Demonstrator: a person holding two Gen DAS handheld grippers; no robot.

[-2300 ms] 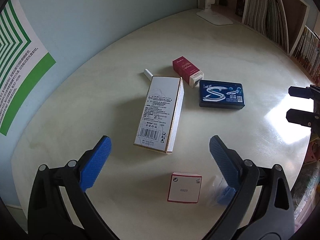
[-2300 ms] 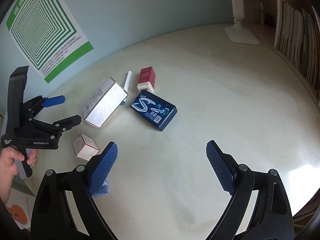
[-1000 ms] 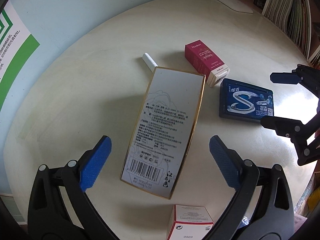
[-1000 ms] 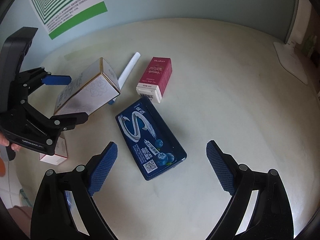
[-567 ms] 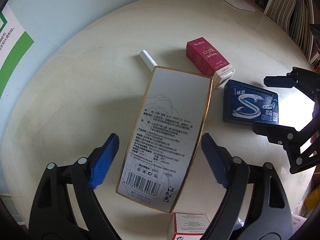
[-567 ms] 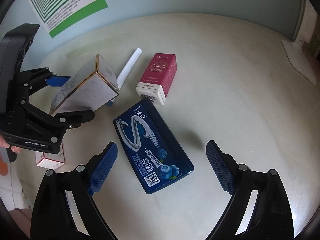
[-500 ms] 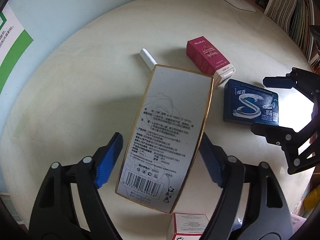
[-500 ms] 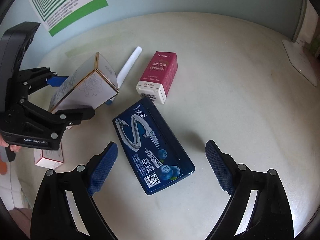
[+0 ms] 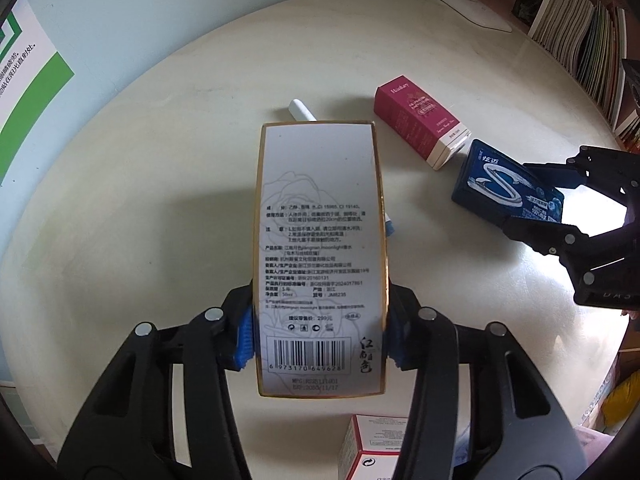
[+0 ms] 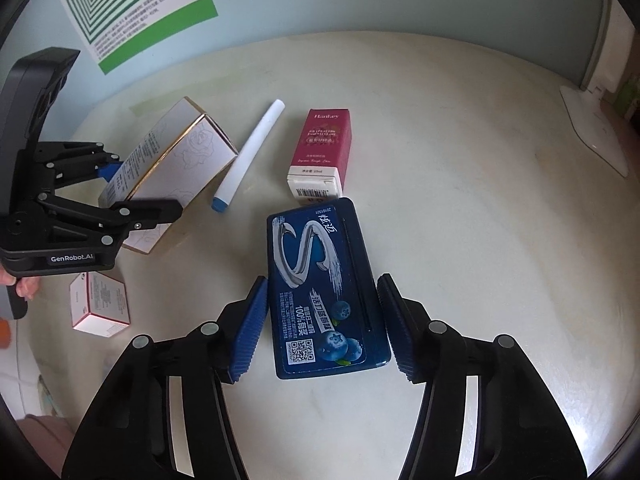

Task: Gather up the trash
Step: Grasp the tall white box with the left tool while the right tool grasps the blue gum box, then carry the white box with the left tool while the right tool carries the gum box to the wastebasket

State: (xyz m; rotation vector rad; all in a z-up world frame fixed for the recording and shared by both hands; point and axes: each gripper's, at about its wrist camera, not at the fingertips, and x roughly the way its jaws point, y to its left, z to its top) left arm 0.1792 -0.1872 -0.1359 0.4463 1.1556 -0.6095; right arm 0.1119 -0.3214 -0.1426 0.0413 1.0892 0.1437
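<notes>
Change since the earlier frames: both grippers have been brought down from above the table onto separate items, and their jaws, formerly spread wide, are now closing around those items.

Left gripper [image 9: 320,338]: blue pads are pressed to the two long sides of the tall white gold-edged box [image 9: 320,248], gripped near its barcode end, presumably so that the printed face stays up and the length runs forward.

Right gripper [image 10: 322,326]: jaws are closing on the blue gum pack [image 10: 320,284], which lies flat between the pads; the left pad seems to touch its edge, while a thin gap is seen at the right, so a firm pinch cannot be confirmed. The pack is straddled across its narrow width, the only span that fits.

Small red-and-white box [image 10: 100,306]: left on the table near the left gripper, not yet collected.

White marker with a blue tip [image 10: 250,156]: lies just beyond the white box, partly hidden by it in the left view.

Crimson carton [image 10: 322,152]: lies flat, its white end almost touching the gum pack's far edge.

Table [image 10: 480,240]: pale and round. No bin is visible.
</notes>
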